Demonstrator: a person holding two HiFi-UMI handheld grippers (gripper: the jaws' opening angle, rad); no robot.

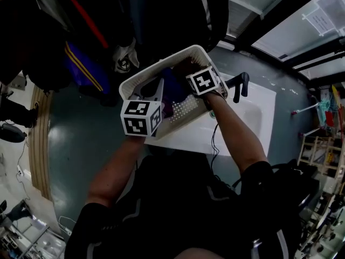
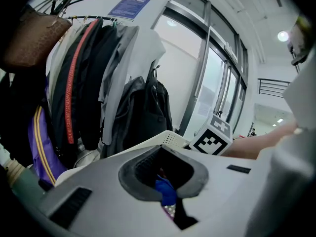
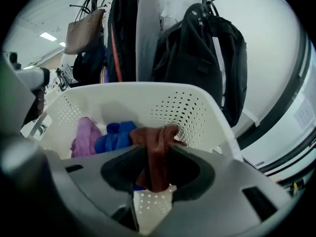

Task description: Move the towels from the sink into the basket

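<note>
Sinkside basket [image 3: 123,95], right claw [image 3: 157,174] opening round towel [image 3: 155,147]

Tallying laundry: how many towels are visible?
3: purple towel and blue towel inside the basket; brown towel between the right gripper's opening jaws, over the basket. More may be hidden.

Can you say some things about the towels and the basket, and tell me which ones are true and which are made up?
1. The basket is white with little holes in its walls. True.
2. The basket is empty. False: a blue towel and a purple towel lie in it.
3. A brown towel is between the jaws of the right claw. True, and those jaws are opening.
4. The brown towel hangs over the floor. False: it hangs over the basket.
</note>
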